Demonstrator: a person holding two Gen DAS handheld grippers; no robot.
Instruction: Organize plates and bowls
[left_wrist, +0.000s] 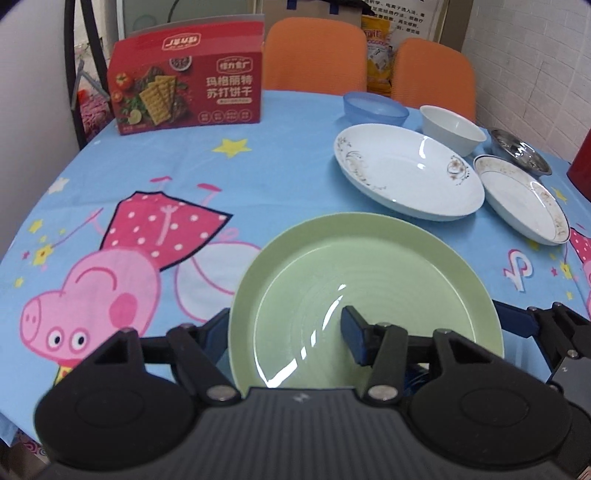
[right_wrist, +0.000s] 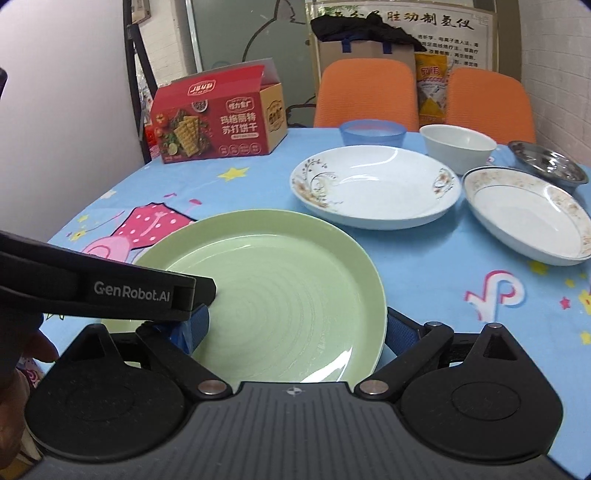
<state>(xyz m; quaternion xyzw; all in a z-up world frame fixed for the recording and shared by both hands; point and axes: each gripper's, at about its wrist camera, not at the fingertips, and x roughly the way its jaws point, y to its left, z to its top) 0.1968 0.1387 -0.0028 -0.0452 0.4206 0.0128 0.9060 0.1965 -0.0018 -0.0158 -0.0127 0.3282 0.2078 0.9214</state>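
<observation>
- Left gripper: jaws clamped on the near-left rim of the round pale-green plate; one blue pad sits on the plate's inner face, the other under the rim.
- Right gripper: jaws stand wide, straddling the same green plate's near edge; right pad just beside the rim, contact unclear. Holding nothing that I can confirm.
- Plate is close in front of both grippers, above the blue cartoon tablecloth; can't tell whether it is lifted.
- Key relation: large white floral-rim plate lies far-right of the green one, near but apart.
- Smaller white gold-rim plate sits right of it; blue plastic bowl, white bowl, steel dish lie beyond.
- Likely next: carry green plate far-right to stack.
</observation>
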